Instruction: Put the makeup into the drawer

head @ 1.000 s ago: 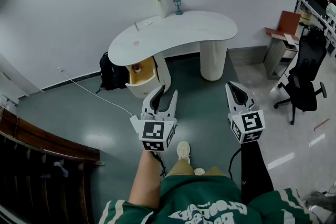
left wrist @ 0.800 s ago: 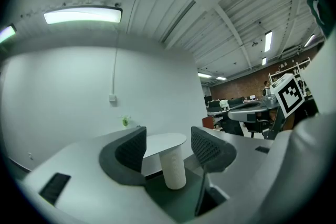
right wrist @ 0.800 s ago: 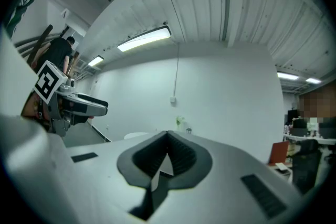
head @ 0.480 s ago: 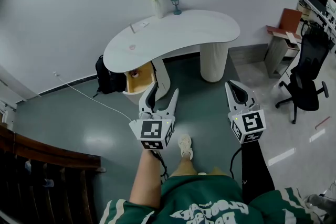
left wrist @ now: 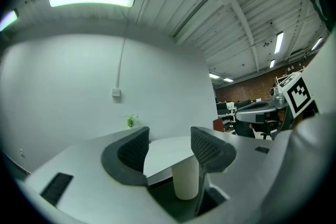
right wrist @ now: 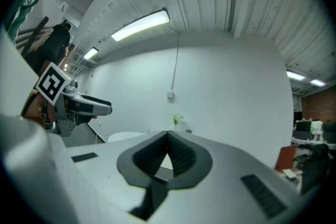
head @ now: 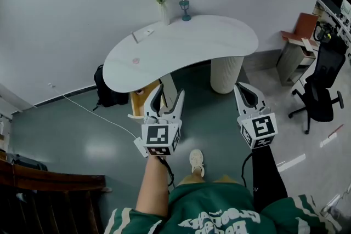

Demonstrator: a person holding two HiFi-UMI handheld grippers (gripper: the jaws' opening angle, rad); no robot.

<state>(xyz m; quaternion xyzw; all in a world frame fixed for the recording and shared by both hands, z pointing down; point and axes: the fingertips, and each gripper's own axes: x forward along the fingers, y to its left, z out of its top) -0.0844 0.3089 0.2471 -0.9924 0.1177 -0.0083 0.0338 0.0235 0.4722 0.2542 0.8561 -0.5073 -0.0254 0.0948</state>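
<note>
Makeup on table, well beyond left gripper jaws, just opened, empty.

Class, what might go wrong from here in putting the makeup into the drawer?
The cable lies across the floor near the backpack: a possible trip. The open drawer juts from under the table and might get bumped. The vase near the table's far edge could topple.

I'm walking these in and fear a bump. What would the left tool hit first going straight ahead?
Probably the table: its edge and ribbed leg show between the jaws of the left tool, which have just been opening and hold nothing. Nothing nearer shows; depth is unclear.
</note>
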